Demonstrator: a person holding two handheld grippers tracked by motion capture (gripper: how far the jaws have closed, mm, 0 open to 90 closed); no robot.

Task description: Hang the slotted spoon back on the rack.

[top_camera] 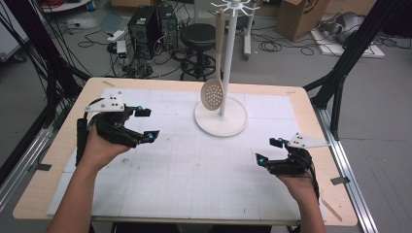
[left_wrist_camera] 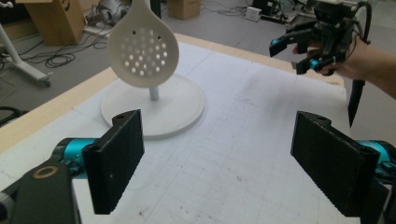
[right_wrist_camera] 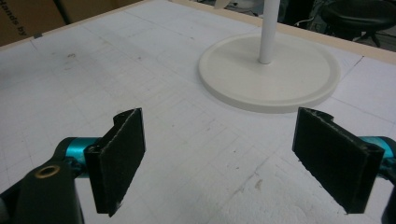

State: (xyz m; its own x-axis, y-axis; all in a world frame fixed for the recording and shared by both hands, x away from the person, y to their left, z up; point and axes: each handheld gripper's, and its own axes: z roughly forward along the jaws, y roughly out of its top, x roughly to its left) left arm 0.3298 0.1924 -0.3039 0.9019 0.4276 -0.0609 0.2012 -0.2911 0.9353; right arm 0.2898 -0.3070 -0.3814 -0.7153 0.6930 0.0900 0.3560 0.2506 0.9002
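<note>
Scene: a person at a desk [top_camera: 301,104] covered by a white grid mat [top_camera: 194,165], a gripper in each hand.
Spoon: a pale slotted spoon [top_camera: 213,94] hangs by its handle from a hook at the top of a white rack [top_camera: 226,58]; its perforated bowl dangles just above the rack's round base [top_camera: 221,119], beside the pole, at the far middle of the desk.
Left gripper: the left gripper [top_camera: 145,124] hovers over the left side of the mat, well apart from the rack, jaws spread wide with nothing between them. In the left gripper view its pads [left_wrist_camera: 116,158] frame bare mat, the spoon [left_wrist_camera: 142,49] ahead and to the left.
Right gripper: the right gripper [top_camera: 269,150] sits low near the right front of the mat, jaws likewise wide and empty; its pads [right_wrist_camera: 119,154] bracket bare mat with the base [right_wrist_camera: 271,77] beyond.
Progress: the spoon is on its hook and neither gripper touches it, so the hanging looks done, to judge from how things lie.
Left to do: little, it seems, beyond resting the hands; if the spoon is instead to come off, that work has not begun.
Beyond the desk: a black stool [top_camera: 198,36], cardboard boxes and cables on the floor.
</note>
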